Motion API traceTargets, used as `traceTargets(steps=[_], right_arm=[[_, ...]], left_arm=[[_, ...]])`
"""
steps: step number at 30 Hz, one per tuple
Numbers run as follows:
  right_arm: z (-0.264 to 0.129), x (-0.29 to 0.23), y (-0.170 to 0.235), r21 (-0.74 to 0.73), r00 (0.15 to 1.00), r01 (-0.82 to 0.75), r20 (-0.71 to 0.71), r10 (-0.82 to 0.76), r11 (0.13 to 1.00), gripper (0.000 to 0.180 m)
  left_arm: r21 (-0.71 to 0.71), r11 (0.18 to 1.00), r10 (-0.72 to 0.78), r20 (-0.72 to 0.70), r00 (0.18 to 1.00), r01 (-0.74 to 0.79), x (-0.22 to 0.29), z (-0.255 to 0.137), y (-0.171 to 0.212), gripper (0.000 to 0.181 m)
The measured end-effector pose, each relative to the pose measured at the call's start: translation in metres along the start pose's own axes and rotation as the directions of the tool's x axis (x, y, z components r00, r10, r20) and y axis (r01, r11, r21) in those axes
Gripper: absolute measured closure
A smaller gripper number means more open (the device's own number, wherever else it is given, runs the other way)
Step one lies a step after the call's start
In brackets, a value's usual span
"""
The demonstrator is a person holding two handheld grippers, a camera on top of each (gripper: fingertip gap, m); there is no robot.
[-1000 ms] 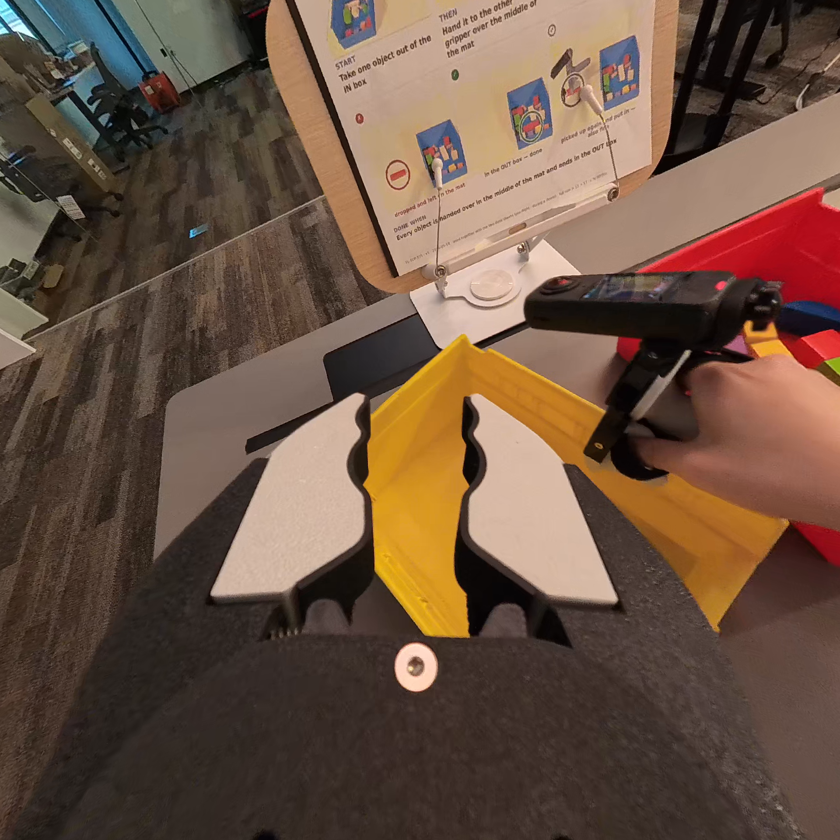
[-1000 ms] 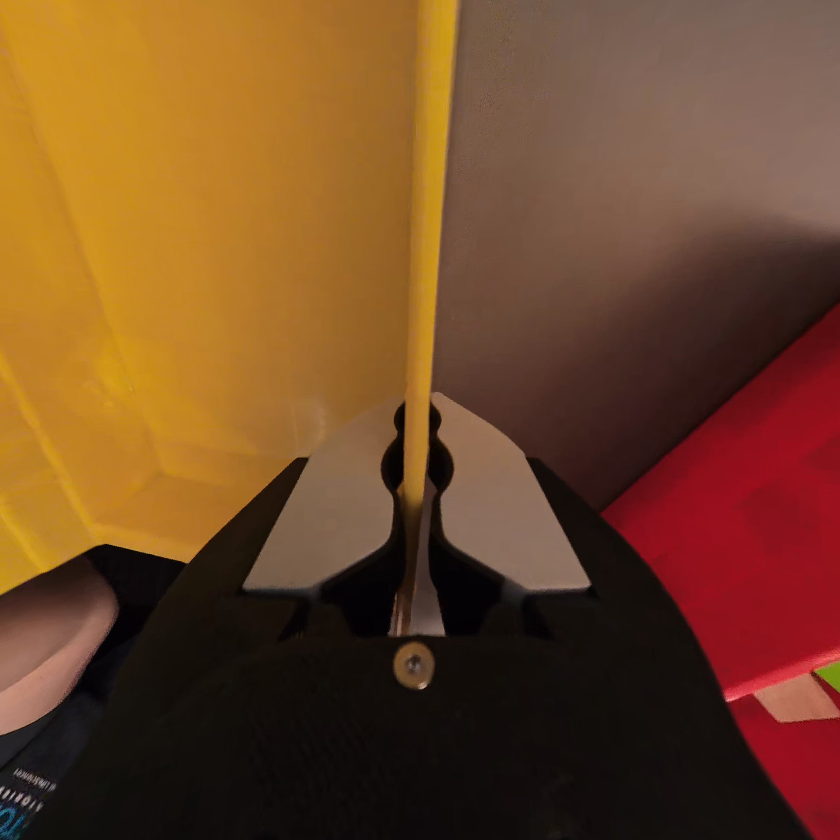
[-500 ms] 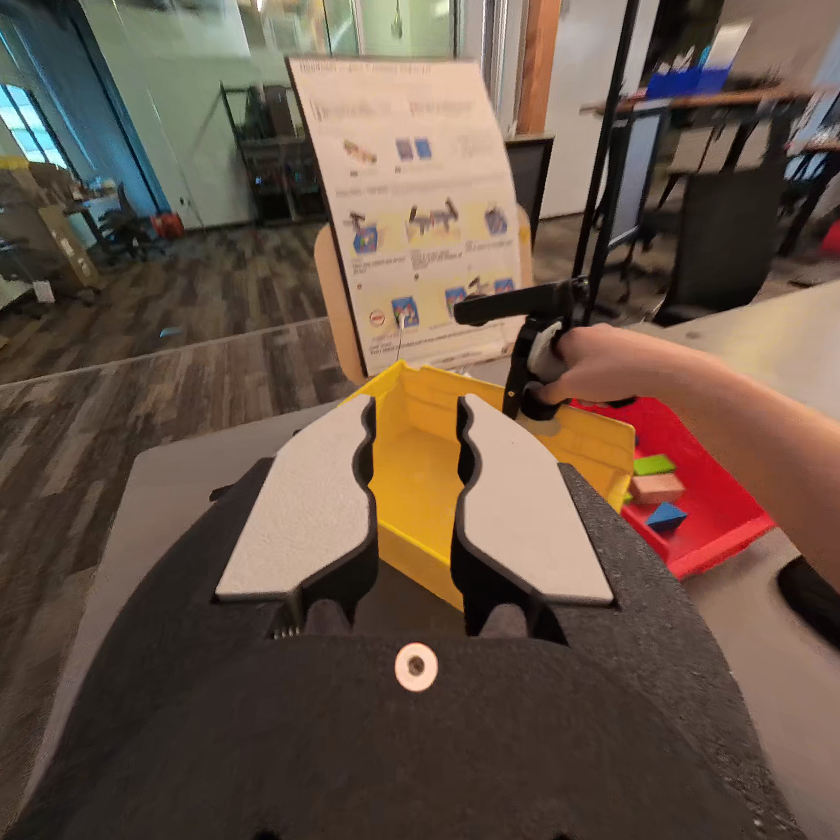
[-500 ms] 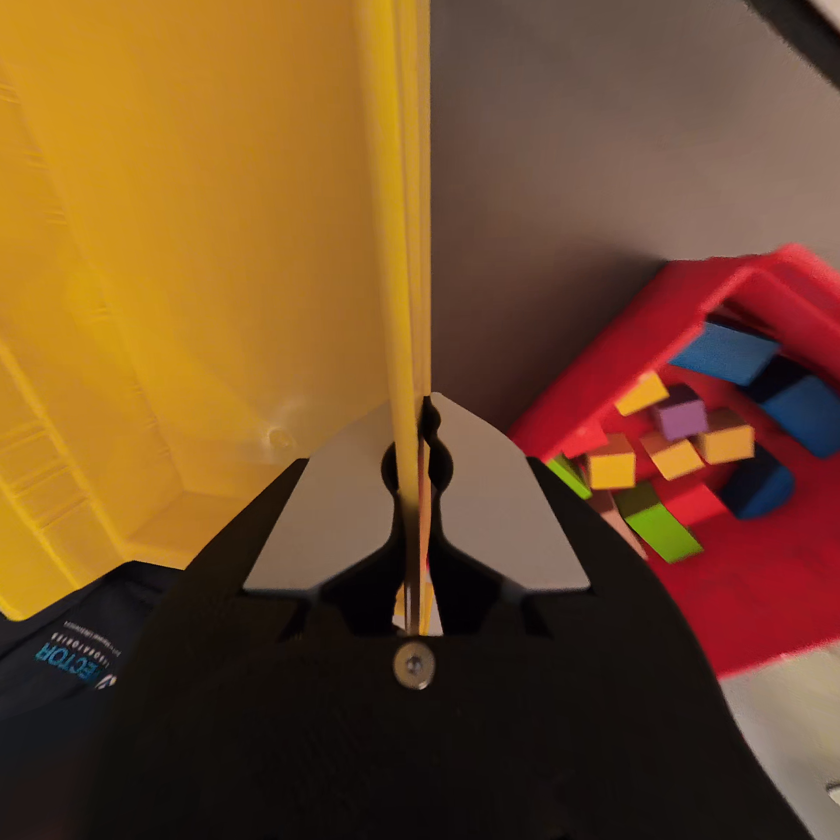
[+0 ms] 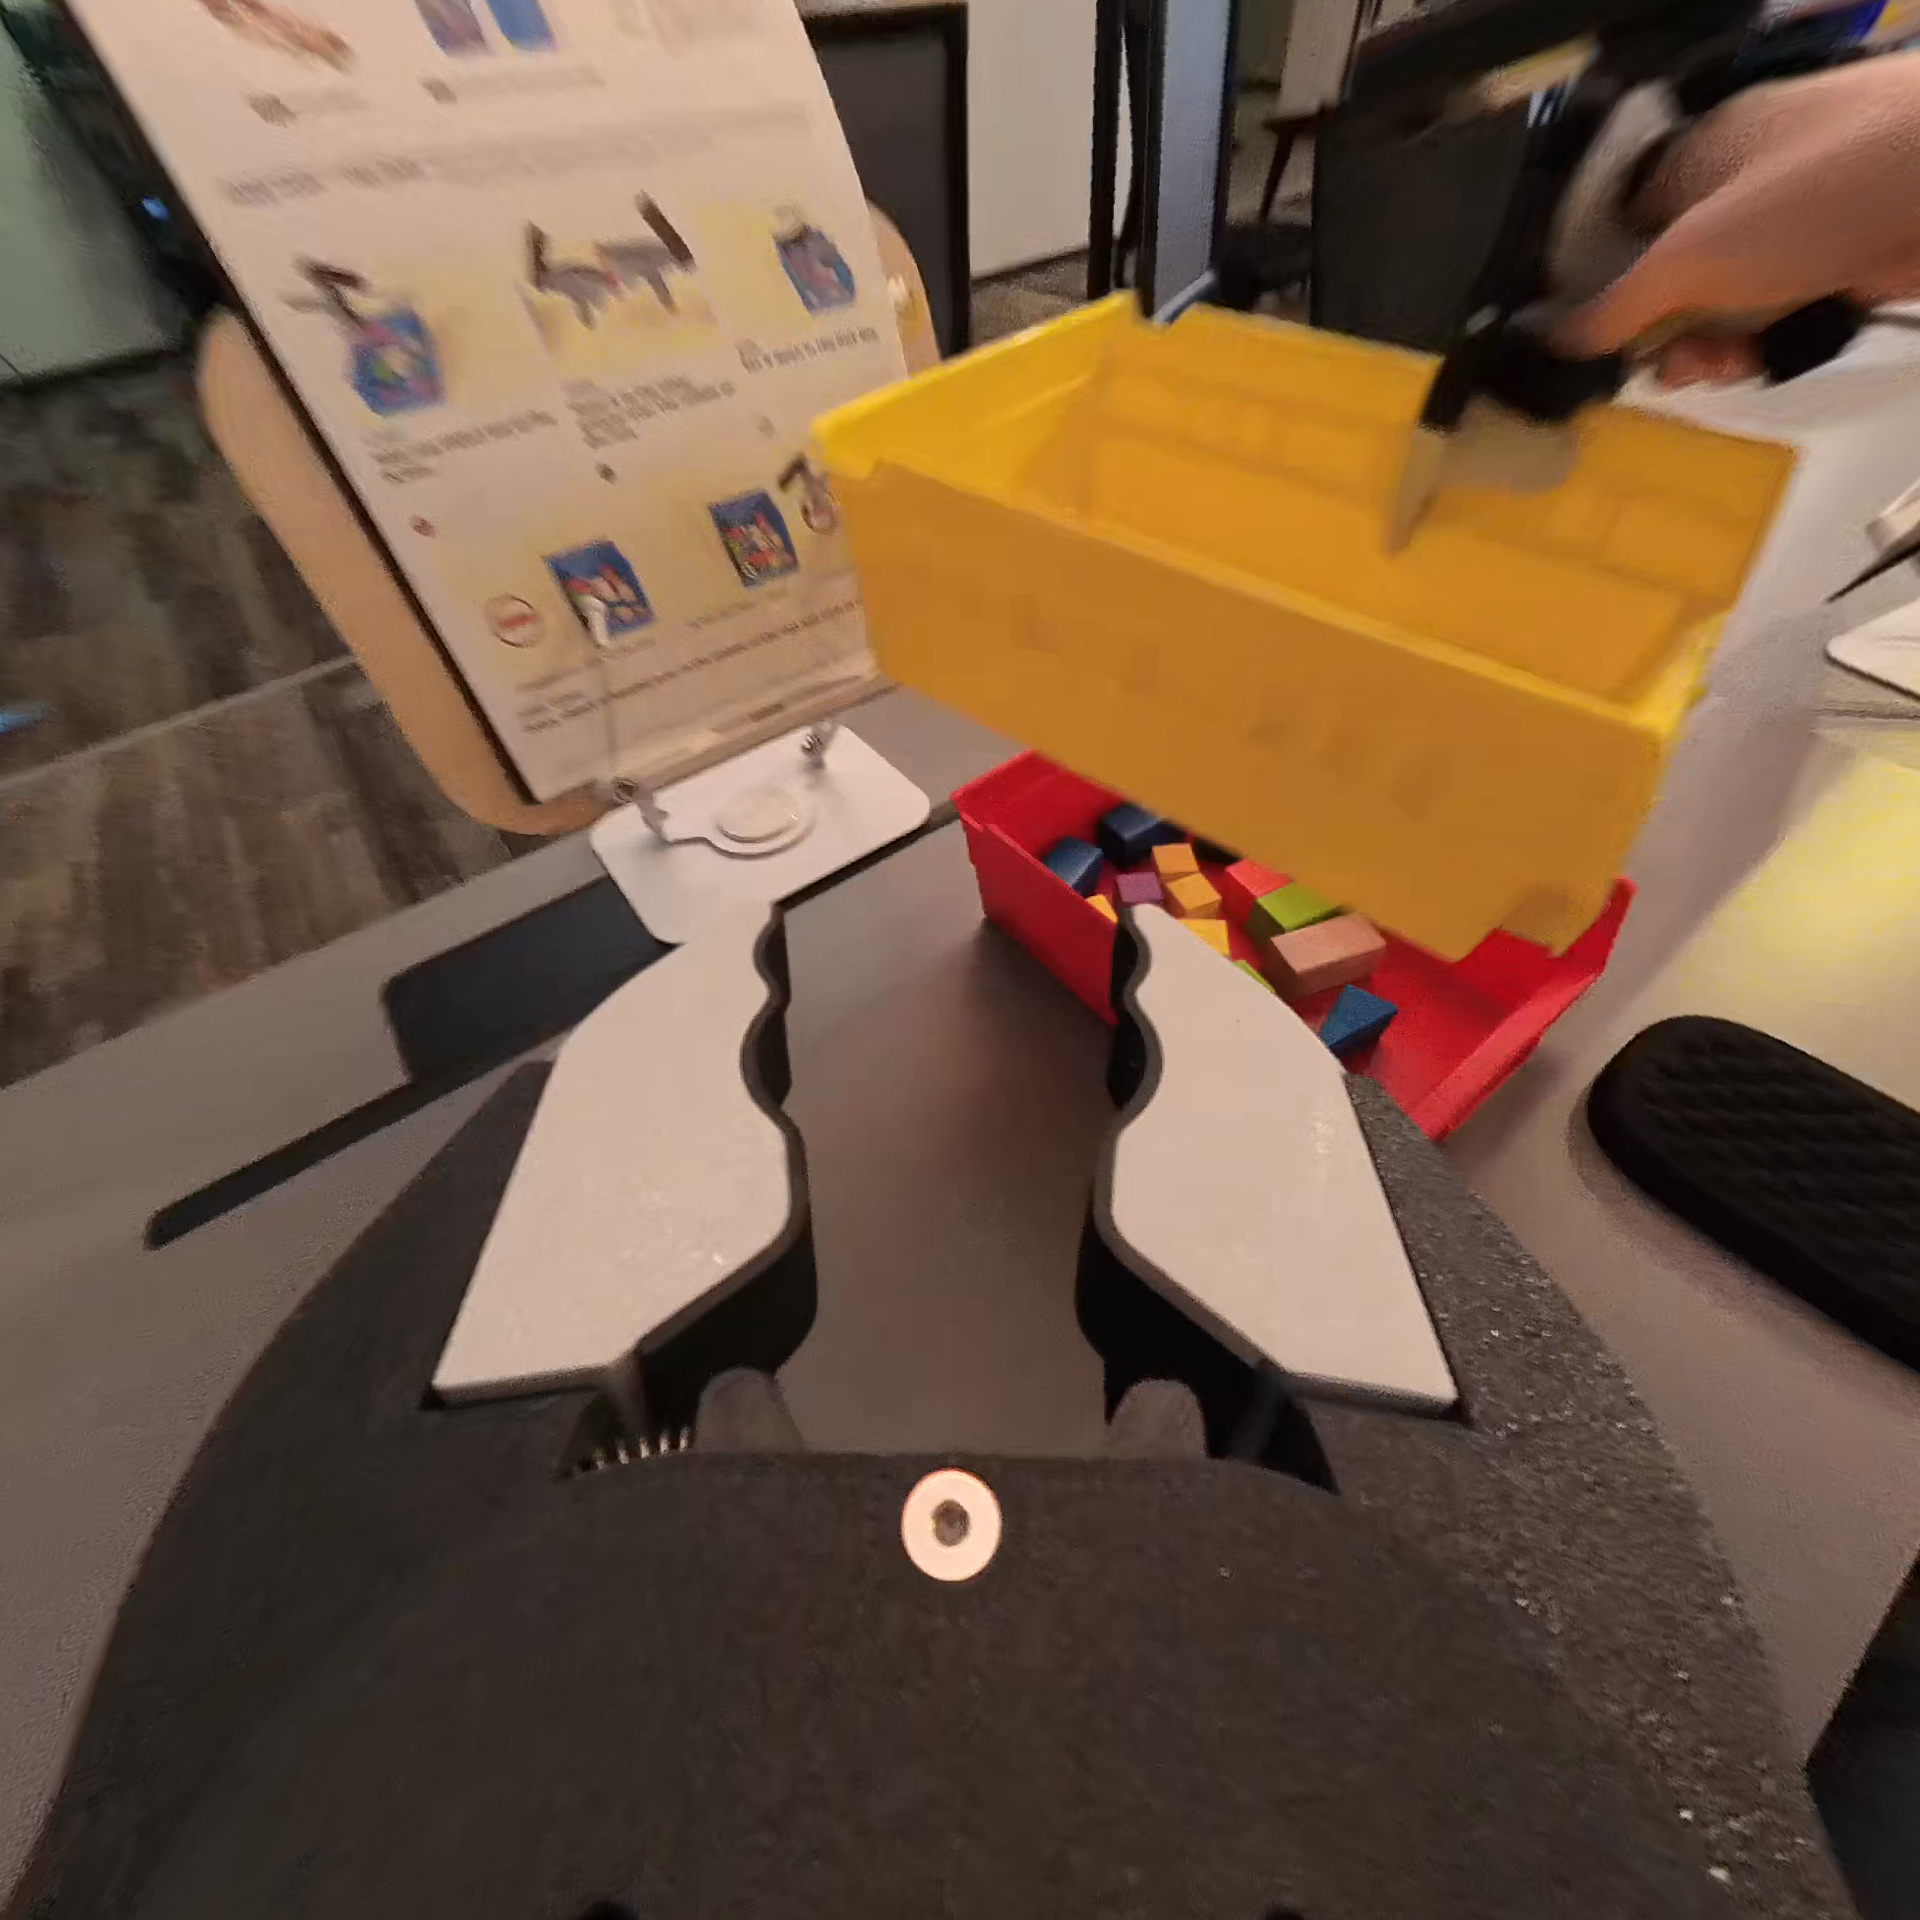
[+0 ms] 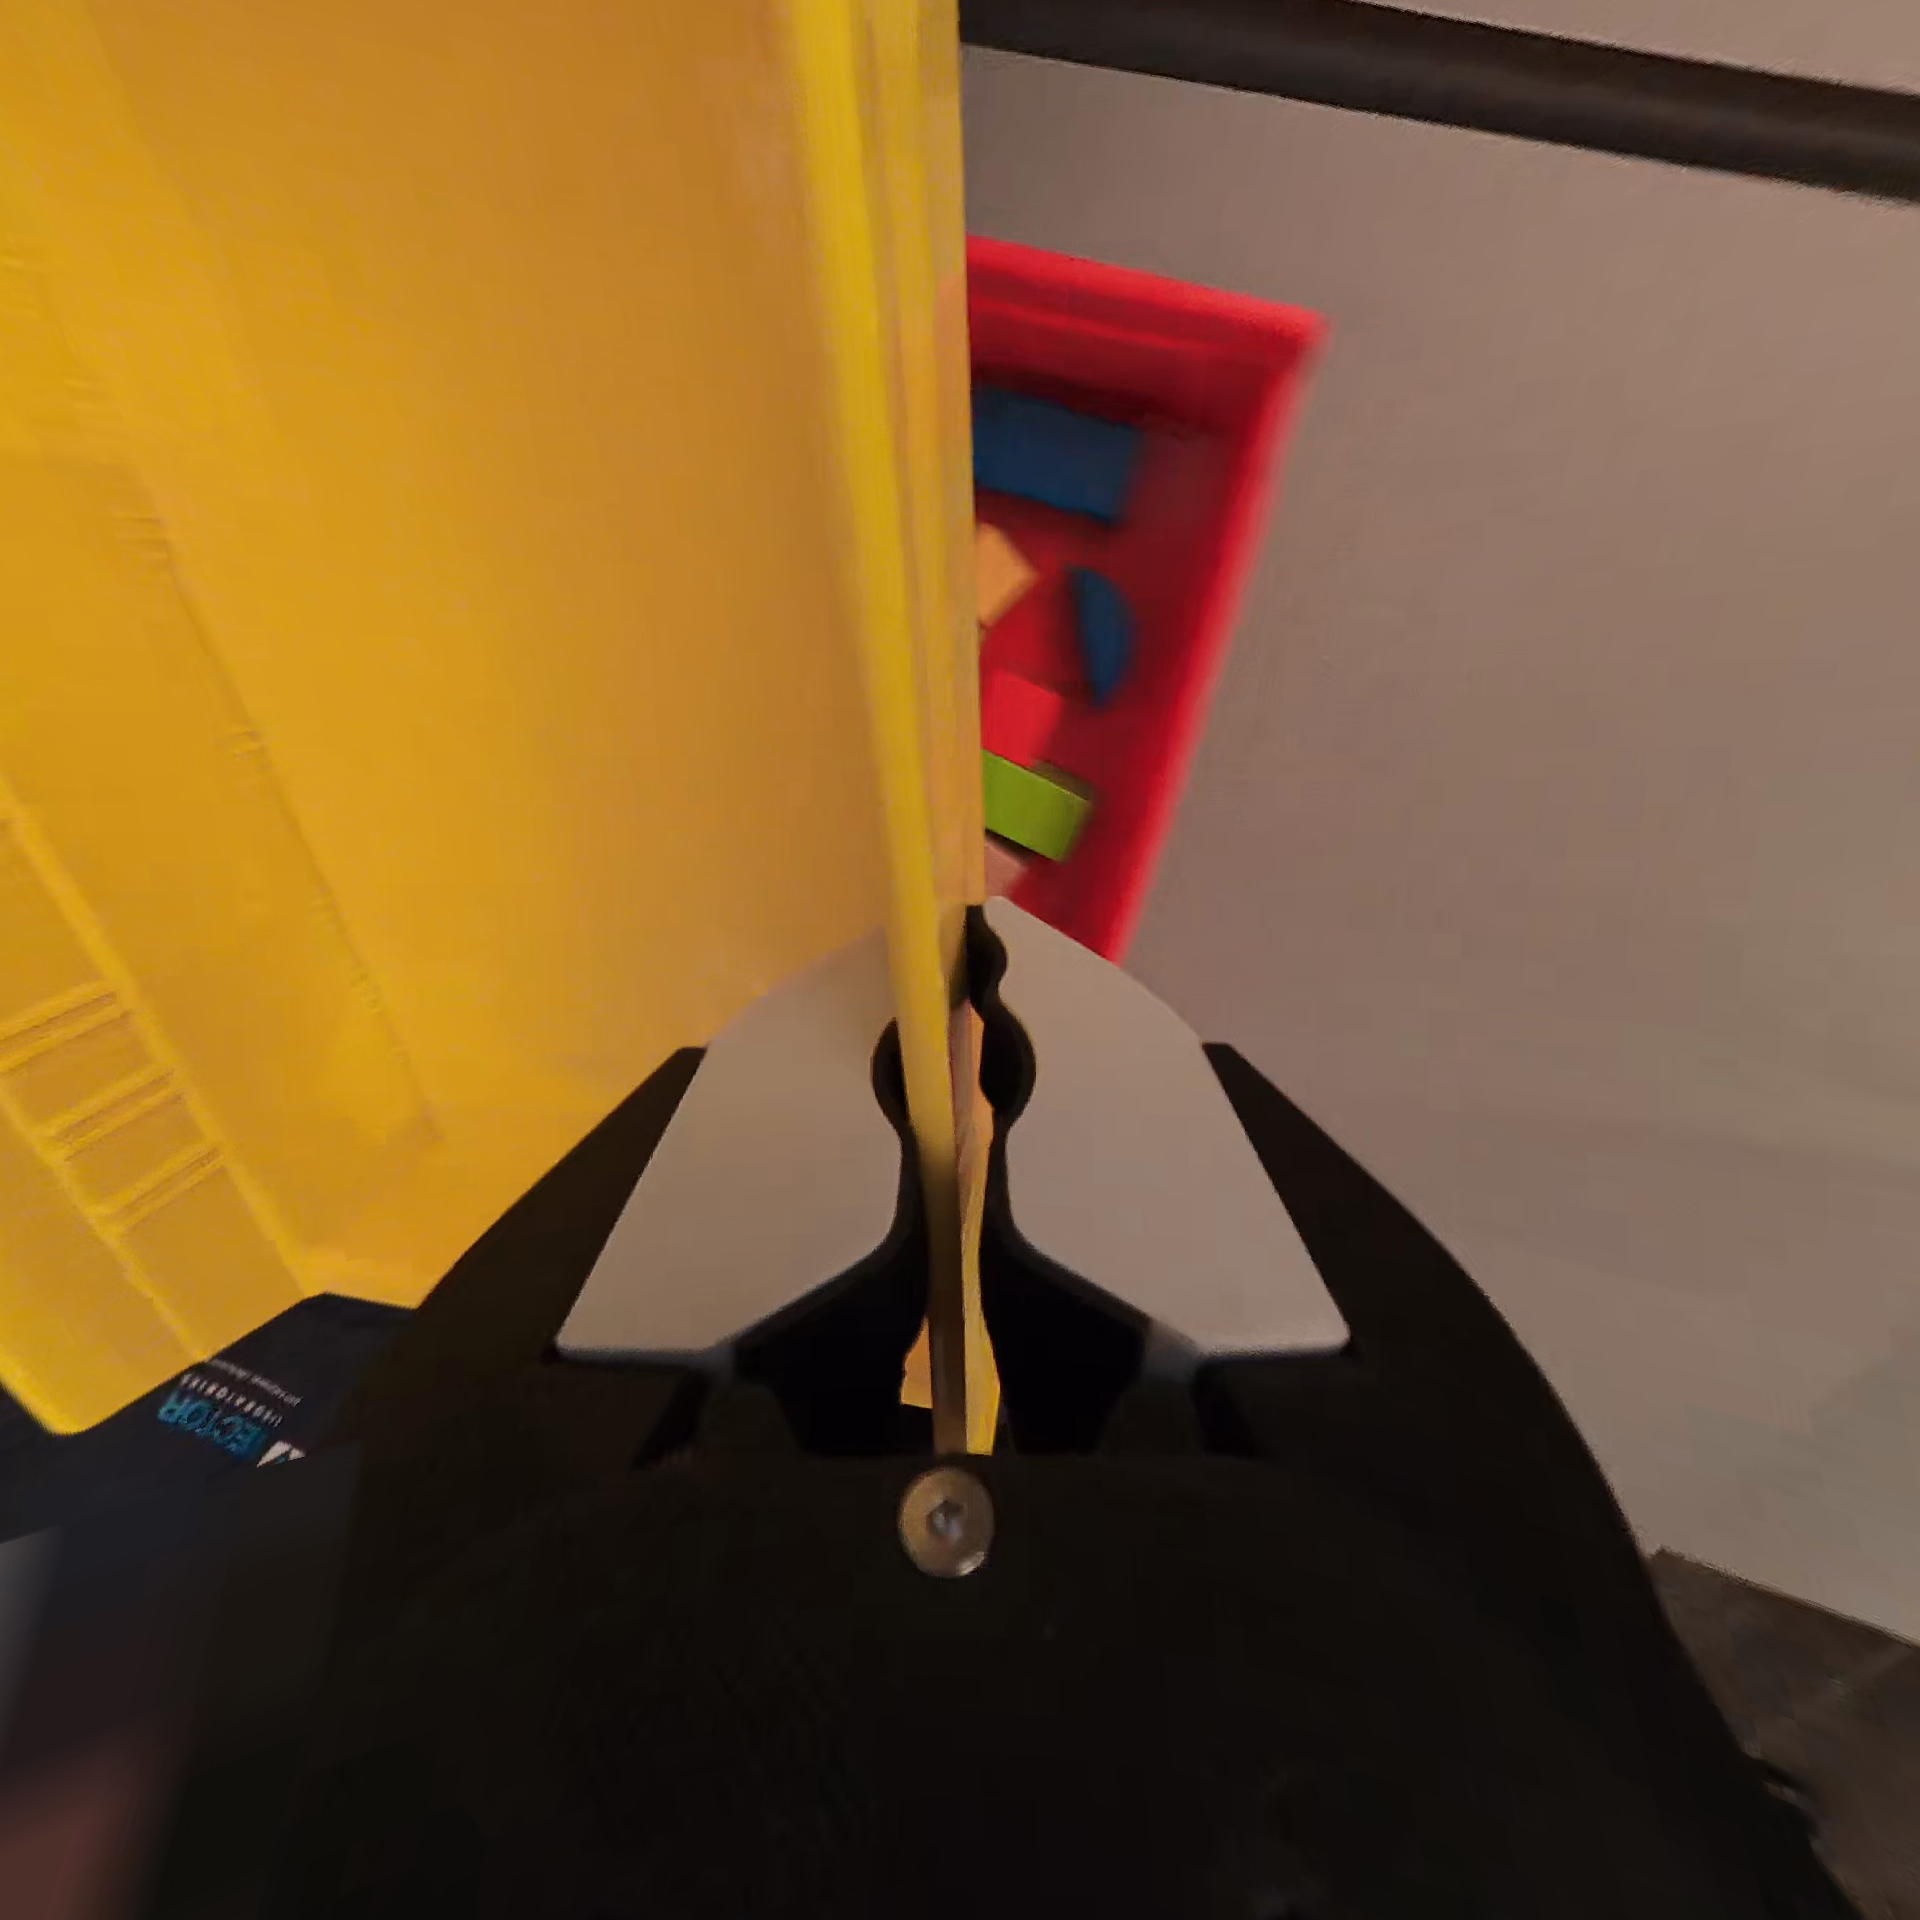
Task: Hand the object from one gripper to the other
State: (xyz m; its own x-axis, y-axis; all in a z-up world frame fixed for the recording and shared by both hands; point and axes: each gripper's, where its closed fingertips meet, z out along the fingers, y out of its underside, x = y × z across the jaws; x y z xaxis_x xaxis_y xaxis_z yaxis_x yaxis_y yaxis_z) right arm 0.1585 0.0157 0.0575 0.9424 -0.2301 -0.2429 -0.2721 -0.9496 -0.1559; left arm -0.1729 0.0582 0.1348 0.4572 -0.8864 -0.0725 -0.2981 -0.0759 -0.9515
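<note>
An empty yellow bin (image 5: 1247,665) hangs in the air above the red bin (image 5: 1496,1049) at the right. My right gripper (image 5: 1455,488) is shut on the yellow bin's far wall and carries it; in the right wrist view the wall (image 6: 914,623) runs straight between my right gripper's (image 6: 951,956) closed fingers. My left gripper (image 5: 951,935) is open and empty, low over the dark mat (image 5: 935,1091), to the left of and below the yellow bin. The red bin holds several coloured wooden blocks (image 5: 1320,951), also seen in the right wrist view (image 6: 1039,810).
An instruction board (image 5: 540,364) on a white stand (image 5: 758,821) rises at the back left of the grey table (image 5: 156,1143). A black padded object (image 5: 1766,1143) lies at the right. A hand (image 5: 1766,208) holds the right gripper.
The right gripper lifted the yellow bin up and to the right, above the red bin. My left gripper, earlier around the bin's near wall, has opened wider and is now clear of it.
</note>
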Motion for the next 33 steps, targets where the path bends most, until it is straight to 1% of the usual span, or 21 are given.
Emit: traceTargets(steps=[2,4,6,7,9,13,16,19,22,26,27,28,29,33], right_arm=[[-0.014,0.049,0.019,0.023,0.996,-0.082,-0.024,0.083,0.996,0.174],[-0.025,0.097,0.041,0.039,0.986,-0.160,-0.047,0.162,0.986,0.174],[-0.032,0.141,0.063,0.052,0.970,-0.230,-0.067,0.234,0.972,0.175],[-0.034,0.161,0.074,0.059,0.962,-0.259,-0.076,0.263,0.964,0.174],[-0.036,0.197,0.094,0.074,0.942,-0.317,-0.086,0.323,0.945,0.175],[-0.027,0.249,0.125,0.075,0.913,-0.395,-0.077,0.401,0.915,0.174],[-0.013,0.274,0.137,0.075,0.902,-0.422,-0.068,0.427,0.903,0.174],[0.003,0.291,0.145,0.068,0.898,-0.432,-0.061,0.436,0.899,0.174],[0.020,0.302,0.148,0.056,0.900,-0.429,-0.055,0.432,0.901,0.174],[0.040,0.310,0.150,0.037,0.908,-0.413,-0.055,0.415,0.910,0.174],[0.045,0.312,0.150,0.032,0.911,-0.407,-0.057,0.408,0.913,0.174],[0.049,0.313,0.150,0.028,0.913,-0.402,-0.057,0.403,0.915,0.175],[0.053,0.315,0.150,0.024,0.915,-0.398,-0.058,0.398,0.917,0.175],[0.066,0.320,0.150,0.009,0.922,-0.381,-0.068,0.381,0.924,0.174]], left_arm=[[-0.045,0.999,0.002,0.023,1.000,0.000,0.004,0.038,0.011,0.119],[-0.061,0.997,0.060,0.102,0.993,-0.054,0.006,0.075,0.021,0.119],[-0.107,0.989,0.117,0.118,0.986,-0.104,0.015,0.107,0.038,0.121],[-0.148,0.983,0.123,0.119,0.985,-0.105,0.019,0.121,0.048,0.119],[-0.201,0.976,0.104,0.083,0.991,-0.086,0.031,0.142,0.063,0.117],[-0.284,0.956,0.092,0.076,0.993,-0.067,0.045,0.171,0.075,0.111],[-0.333,0.942,0.068,0.063,0.996,-0.044,0.057,0.186,0.079,0.109],[-0.419,0.907,0.075,0.055,0.996,-0.045,0.066,0.198,0.091,0.107],[-0.509,0.861,0.025,0.019,1.000,-0.012,0.077,0.207,0.109,0.110],[-0.629,0.778,0.026,0.024,0.999,-0.006,0.080,0.212,0.139,0.116],[-0.638,0.770,-0.003,0.016,1.000,0.013,0.082,0.214,0.140,0.122],[-0.643,0.765,-0.034,0.012,0.999,0.034,0.084,0.214,0.140,0.124],[-0.661,0.749,-0.059,0.001,0.998,0.045,0.087,0.213,0.143,0.131],[-0.770,0.633,-0.154,-0.030,0.988,0.076,0.099,0.207,0.156,0.132]])
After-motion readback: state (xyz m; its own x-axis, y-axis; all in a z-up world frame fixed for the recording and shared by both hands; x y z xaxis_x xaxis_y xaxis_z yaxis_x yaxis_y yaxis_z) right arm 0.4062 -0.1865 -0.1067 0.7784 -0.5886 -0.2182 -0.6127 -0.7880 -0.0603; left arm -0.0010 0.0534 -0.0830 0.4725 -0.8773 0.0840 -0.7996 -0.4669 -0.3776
